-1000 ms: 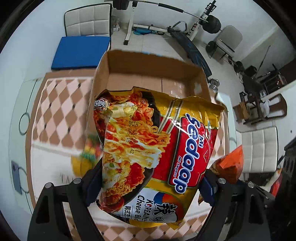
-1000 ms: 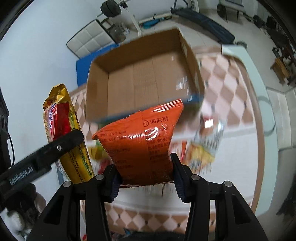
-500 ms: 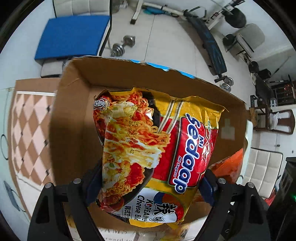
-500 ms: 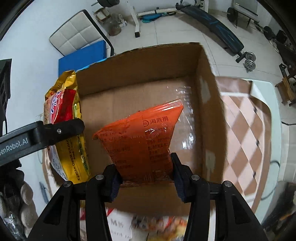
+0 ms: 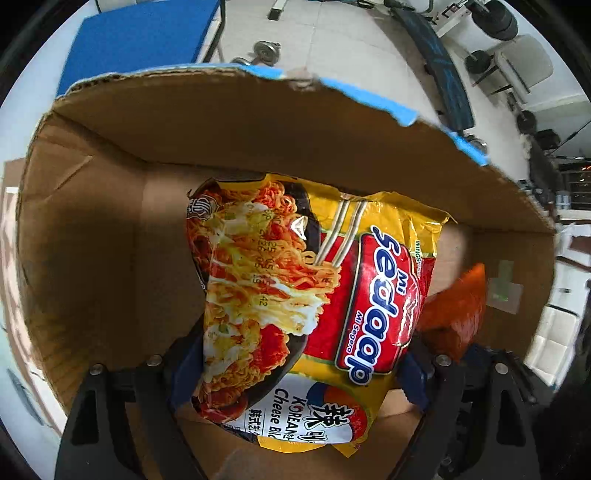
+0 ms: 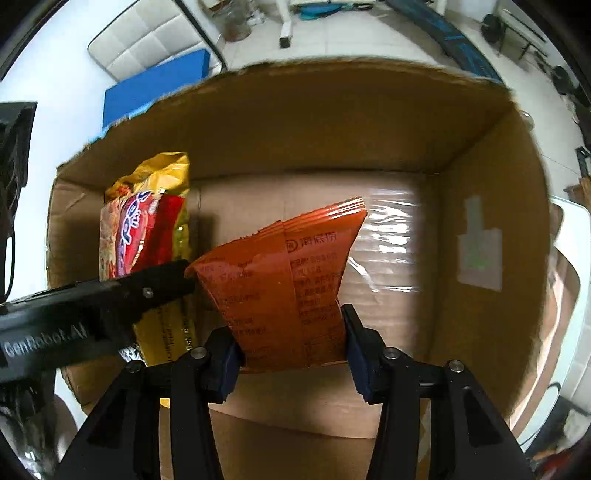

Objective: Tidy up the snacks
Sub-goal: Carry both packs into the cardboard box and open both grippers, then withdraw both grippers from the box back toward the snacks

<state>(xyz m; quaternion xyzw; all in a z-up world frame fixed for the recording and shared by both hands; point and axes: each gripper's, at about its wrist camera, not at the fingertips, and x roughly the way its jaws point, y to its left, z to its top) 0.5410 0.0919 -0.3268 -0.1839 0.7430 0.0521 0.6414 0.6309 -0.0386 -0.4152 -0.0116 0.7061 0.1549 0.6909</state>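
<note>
Both views look down into an open cardboard box point(image 5: 258, 122) point(image 6: 332, 122). My left gripper point(image 5: 299, 369) is shut on a yellow and red noodle packet point(image 5: 295, 295), held upright inside the box near its left wall. From the right wrist, that packet point(image 6: 147, 229) and the left gripper's black finger point(image 6: 110, 295) show at the left. My right gripper point(image 6: 291, 350) has an orange snack packet point(image 6: 284, 280) between its blue pads. Its jaws are opening, but the pads still touch the packet's sides. The orange packet point(image 5: 454, 314) peeks out behind the noodles.
A taped seam point(image 6: 388, 240) runs across the box's bare floor, and a tape patch point(image 6: 480, 251) sits on its right wall. Beyond the box lie a blue mat point(image 5: 140, 33), a dumbbell point(image 5: 266, 48), a white padded chair point(image 6: 147, 37) and a weight bench point(image 5: 436, 55).
Both grippers have sunk from above the checkered table down into the box, each carrying its packet. The box walls now fill both views and the loose snacks on the table are out of sight.
</note>
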